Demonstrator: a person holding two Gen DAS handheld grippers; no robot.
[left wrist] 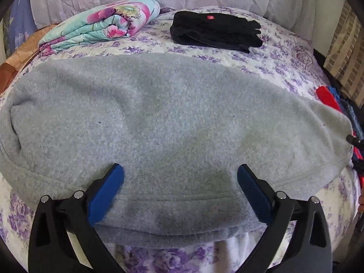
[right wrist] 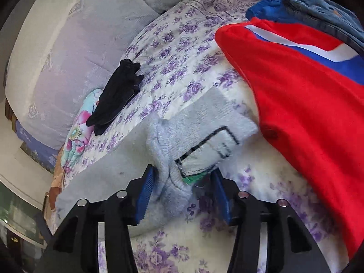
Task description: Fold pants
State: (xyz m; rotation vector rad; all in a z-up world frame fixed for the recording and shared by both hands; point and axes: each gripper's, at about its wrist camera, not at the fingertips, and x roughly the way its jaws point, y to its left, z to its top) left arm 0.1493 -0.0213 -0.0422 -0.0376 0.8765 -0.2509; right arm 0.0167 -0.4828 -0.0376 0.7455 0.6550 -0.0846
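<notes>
Left view: grey pants (left wrist: 168, 118) lie flat across the floral bed (left wrist: 284, 68), left gripper (left wrist: 180, 182) spread wide over the near edge, grabbing nothing. Black clothes (left wrist: 216, 31) sit further back. Right view: right gripper (right wrist: 182, 179) has a bunched pants corner (right wrist: 173, 159) between its fingers, not fully clamped, red garment (right wrist: 307, 104) just beside

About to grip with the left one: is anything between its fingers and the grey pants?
Nothing visible. The left gripper is open right over the grey pants, bare fabric between its fingers. The black clothes and flowered blanket lie farther back on the bed.
</notes>
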